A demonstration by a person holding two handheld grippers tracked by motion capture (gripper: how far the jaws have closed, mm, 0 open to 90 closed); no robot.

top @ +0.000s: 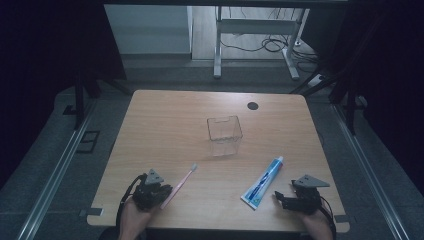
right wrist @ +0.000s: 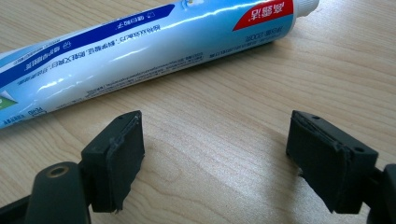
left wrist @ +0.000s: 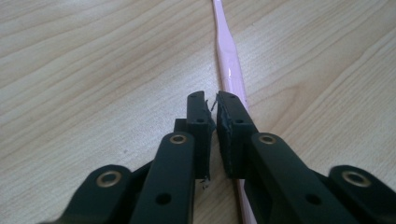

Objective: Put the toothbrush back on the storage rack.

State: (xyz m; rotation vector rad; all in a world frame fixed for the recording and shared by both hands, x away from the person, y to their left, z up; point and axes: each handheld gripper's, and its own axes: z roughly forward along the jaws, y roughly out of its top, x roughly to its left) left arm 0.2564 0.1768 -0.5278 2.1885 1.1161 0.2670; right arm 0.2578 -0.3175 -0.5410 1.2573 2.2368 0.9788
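1. The wooden surface carries a bathroom kit laid out with space between the items, each lying flat and free to be picked up singly.
2. A clear square container stands upright near the middle, open top up, apparently the place where the other items are meant to go.
3. A blue-and-white toothpaste tube lies on its side toward the right front, cap pointing away from the person.
4. The right hand-held gripper rests just beside the tube, its jaws wide apart over bare wood; the tube lies just beyond the fingertips, untouched.
5. The left hand-held gripper sits at the near end of the pink toothbrush, jaws almost together with only a thin slit between them and nothing in it.
6. The toothbrush handle runs under the outer side of one jaw and on ahead, bristles toward the container, so the grip looks not yet made.
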